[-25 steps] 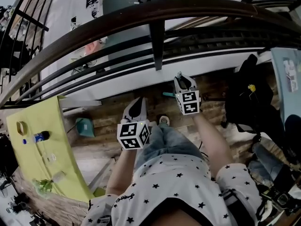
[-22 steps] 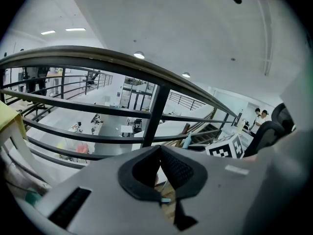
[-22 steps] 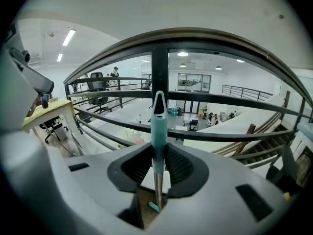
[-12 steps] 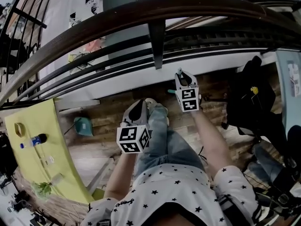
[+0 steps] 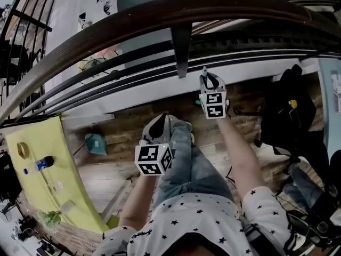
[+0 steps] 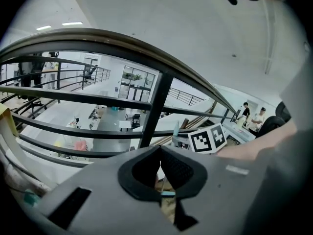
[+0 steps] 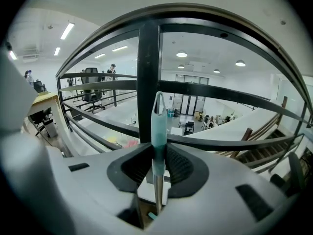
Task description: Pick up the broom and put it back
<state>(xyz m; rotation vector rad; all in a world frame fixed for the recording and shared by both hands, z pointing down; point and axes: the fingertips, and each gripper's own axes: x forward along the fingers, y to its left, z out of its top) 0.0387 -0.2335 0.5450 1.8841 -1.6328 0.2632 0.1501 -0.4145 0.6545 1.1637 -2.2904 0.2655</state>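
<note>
Looking steeply down from my head, I had the yellow-green bench [image 5: 42, 140] at nine o'clock, with a blue-capped bottle [image 5: 38, 165] lying on it among a few small bits too small to name. Just past the bench's near edge, at about ten o'clock from my knee, what looked like a teal dustpan [image 5: 96, 143] sat on the wooden floor [image 5: 122, 129].

My left tool [image 6: 159, 151] hung over my jeans leg [image 5: 186, 161], near the middle of the view. Its own camera showed the two dark pads pressed together at the tips with only a thin slit lower down and nothing between them. Beyond it ran the black bars of the railing [image 6: 98, 99], and the marker cube [image 6: 208, 138] of my other tool showed at two o'clock.

My right tool [image 7: 158, 153] was farther out, at one o'clock from the left one and close to the railing's upright post [image 5: 180, 52]. It was pinching the broom [image 7: 158, 126]: both pads pressed on the teal sleeve at the top of the handle. The handle stood upright in the grip. Its hanging loop [image 7: 159, 99] rose at twelve o'clock in front of the post, and the bare metal shaft [image 7: 157, 195] dropped away at six o'clock below the pads. I could not see the brush end.

At three o'clock in the head view, a black bag [image 5: 287, 116] lay on the floor, well apart from both tools.
</note>
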